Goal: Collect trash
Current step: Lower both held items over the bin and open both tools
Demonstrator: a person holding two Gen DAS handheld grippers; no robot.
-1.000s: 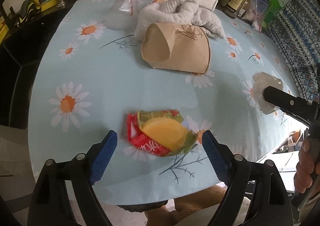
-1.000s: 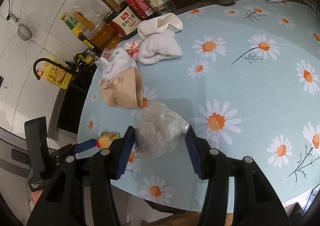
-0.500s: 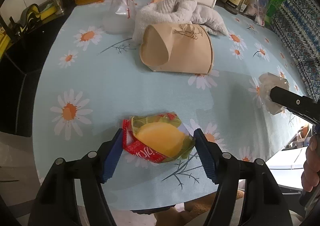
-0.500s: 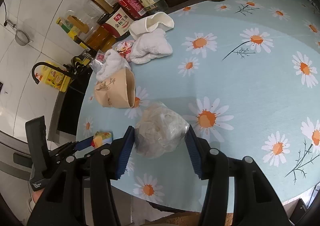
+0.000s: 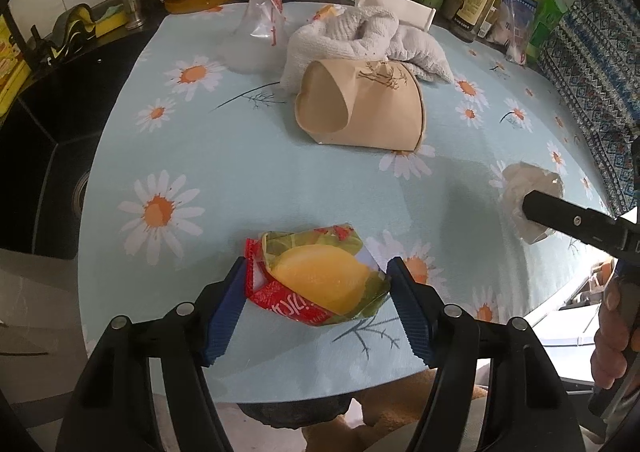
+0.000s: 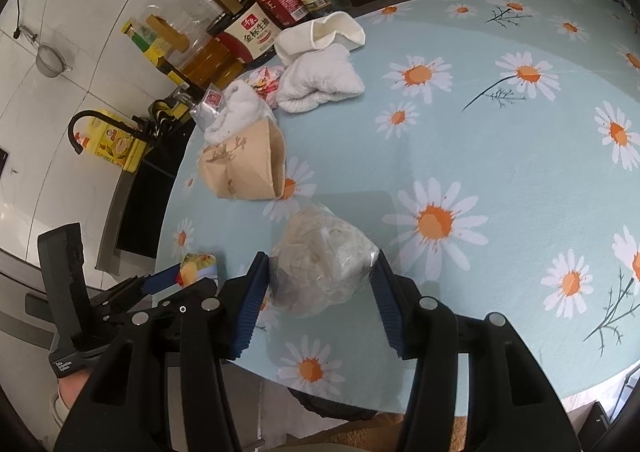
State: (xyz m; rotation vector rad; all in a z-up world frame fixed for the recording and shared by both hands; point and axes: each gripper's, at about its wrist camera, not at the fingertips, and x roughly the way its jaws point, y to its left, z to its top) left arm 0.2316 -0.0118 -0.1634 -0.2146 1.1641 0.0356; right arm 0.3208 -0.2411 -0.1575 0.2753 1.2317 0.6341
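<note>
1. Left claw (image 5: 316, 288): both blue pads touching the snack wrapper (image 5: 318, 282), closed onto it, at the surface's (image 5: 248, 155) near edge.
2. Right claw (image 6: 318, 294): pads pressed against either side of the crumpled clear bag (image 6: 322, 264), near edge.
3. Brown paper cup (image 5: 362, 107): on its side, mid-surface, touching the white towel (image 5: 360, 35).

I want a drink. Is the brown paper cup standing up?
No, tipped over. The brown paper cup lies on its side, crumpled, its mouth facing sideways.
</note>
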